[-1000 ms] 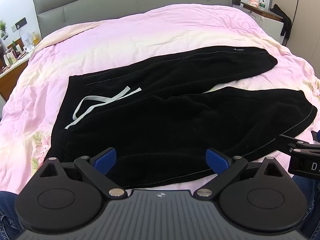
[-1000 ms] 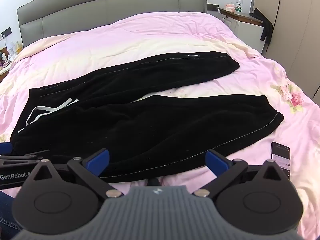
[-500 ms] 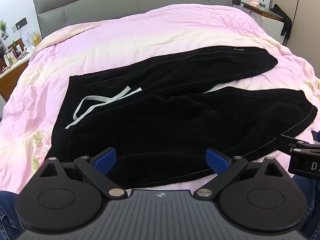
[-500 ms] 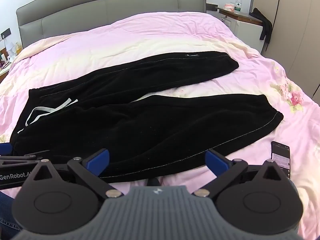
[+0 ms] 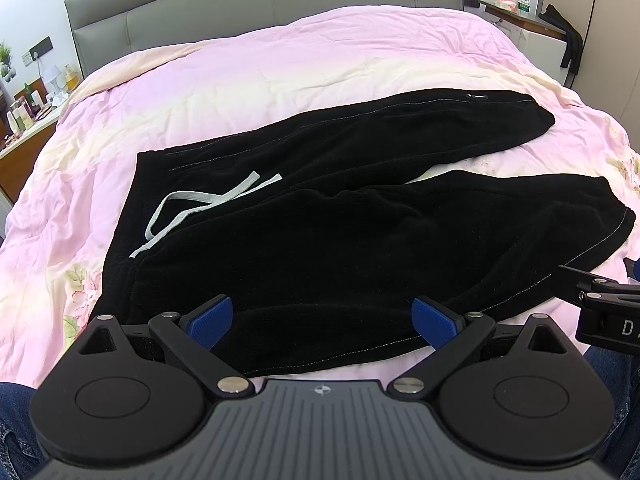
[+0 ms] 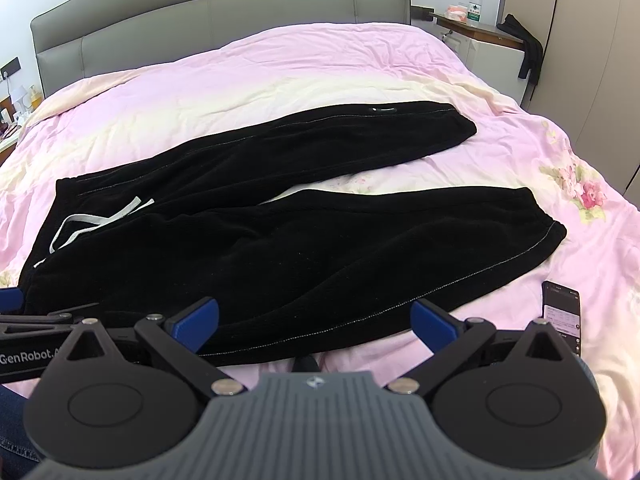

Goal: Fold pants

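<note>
The pants (image 5: 340, 240) lie flat and unfolded on the pink bed cover (image 5: 280, 72), waistband to the left, the two legs spread apart. The left gripper (image 5: 322, 318) and right gripper (image 6: 314, 318) hover over the near edge, jaws spread wide, holding nothing. A good first fold probably pinches the near leg at waistband and cuff together, then lays it evenly over the far leg.

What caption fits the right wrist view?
Open right tool hovering over black pants spread on a pink bed.
</note>
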A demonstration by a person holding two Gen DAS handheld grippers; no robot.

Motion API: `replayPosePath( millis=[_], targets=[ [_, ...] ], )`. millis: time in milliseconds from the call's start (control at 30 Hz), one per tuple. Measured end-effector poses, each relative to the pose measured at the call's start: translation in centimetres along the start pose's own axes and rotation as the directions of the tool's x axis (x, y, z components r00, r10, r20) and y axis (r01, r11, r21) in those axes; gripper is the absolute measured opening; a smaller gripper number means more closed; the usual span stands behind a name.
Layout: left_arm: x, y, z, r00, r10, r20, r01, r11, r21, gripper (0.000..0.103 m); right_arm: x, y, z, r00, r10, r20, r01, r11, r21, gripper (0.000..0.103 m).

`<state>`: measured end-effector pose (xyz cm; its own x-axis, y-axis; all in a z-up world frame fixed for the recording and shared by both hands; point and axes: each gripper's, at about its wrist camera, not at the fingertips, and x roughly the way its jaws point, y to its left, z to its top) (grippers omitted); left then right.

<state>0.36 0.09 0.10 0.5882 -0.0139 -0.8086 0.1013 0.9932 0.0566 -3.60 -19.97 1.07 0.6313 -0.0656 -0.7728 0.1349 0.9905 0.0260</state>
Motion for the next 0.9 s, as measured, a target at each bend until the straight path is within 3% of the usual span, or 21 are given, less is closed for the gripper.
replayPosePath(
  millis=[900],
  targets=[
    [0.08, -0.15, -0.17, 1.000, 0.009, -0.001, -0.009, 1.000, 0.006, 0.103, 0.15, 0.15, 0.07, 1.000, -0.006, -0.002, 0.006, 1.000, 0.001, 0.098]
  ],
)
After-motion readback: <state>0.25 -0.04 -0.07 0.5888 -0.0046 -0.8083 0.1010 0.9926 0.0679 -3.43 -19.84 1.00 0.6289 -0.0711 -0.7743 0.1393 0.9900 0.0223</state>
